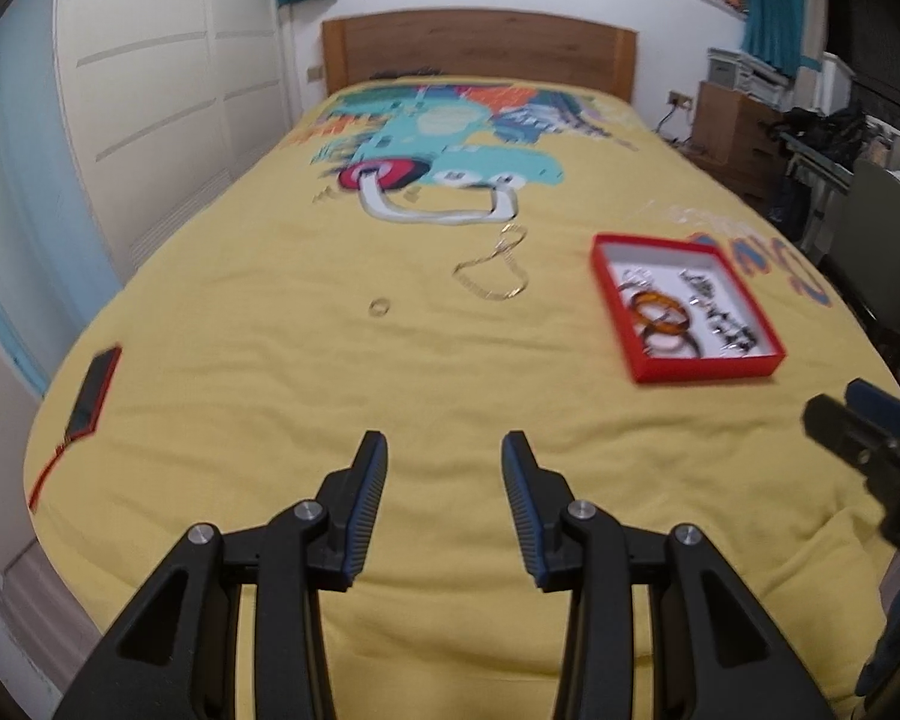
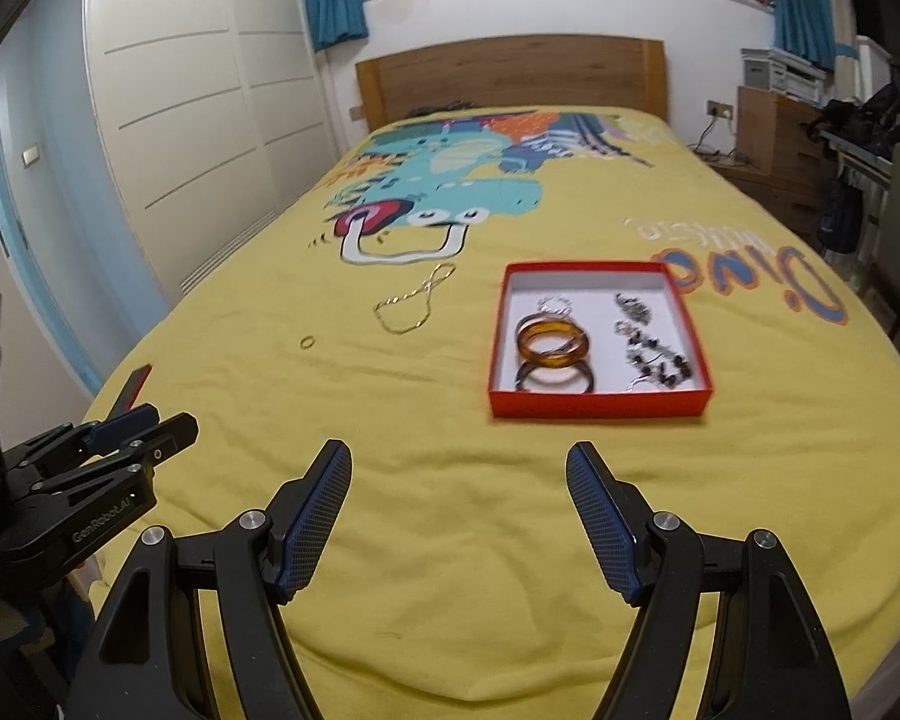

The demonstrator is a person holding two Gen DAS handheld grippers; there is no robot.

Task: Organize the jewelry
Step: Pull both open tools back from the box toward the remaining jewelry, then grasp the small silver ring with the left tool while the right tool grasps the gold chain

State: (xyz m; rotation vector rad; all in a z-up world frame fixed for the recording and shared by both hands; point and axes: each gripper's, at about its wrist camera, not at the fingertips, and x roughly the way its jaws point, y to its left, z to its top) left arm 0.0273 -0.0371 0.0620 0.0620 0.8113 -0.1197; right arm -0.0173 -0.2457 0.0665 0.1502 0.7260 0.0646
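A red box (image 2: pixel 594 407) with a white inside lies on the yellow bedspread; it also shows in the left wrist view (image 1: pixel 708 367). In it are amber bangles (image 2: pixel 552 343), a dark bangle (image 2: pixel 555 378), small silver rings (image 2: pixel 555 304) and a dark beaded piece (image 2: pixel 654 351). A gold chain (image 2: pixel 411 306) and a small gold ring (image 2: pixel 308 342) lie loose on the bed left of the box; the chain (image 1: pixel 498 276) and ring (image 1: pixel 380 306) also show in the left wrist view. My left gripper (image 1: pixel 444 450) is open and empty above the bed's near edge. My right gripper (image 2: pixel 459 462) is open and empty, short of the box.
A dark flat object with a red edge and cord (image 1: pixel 93 396) lies at the bed's left edge. A wooden headboard (image 2: pixel 510 75) stands at the far end. White wardrobe doors (image 2: pixel 180 90) are on the left. Drawers, a chair and clutter (image 2: pixel 840 138) stand on the right.
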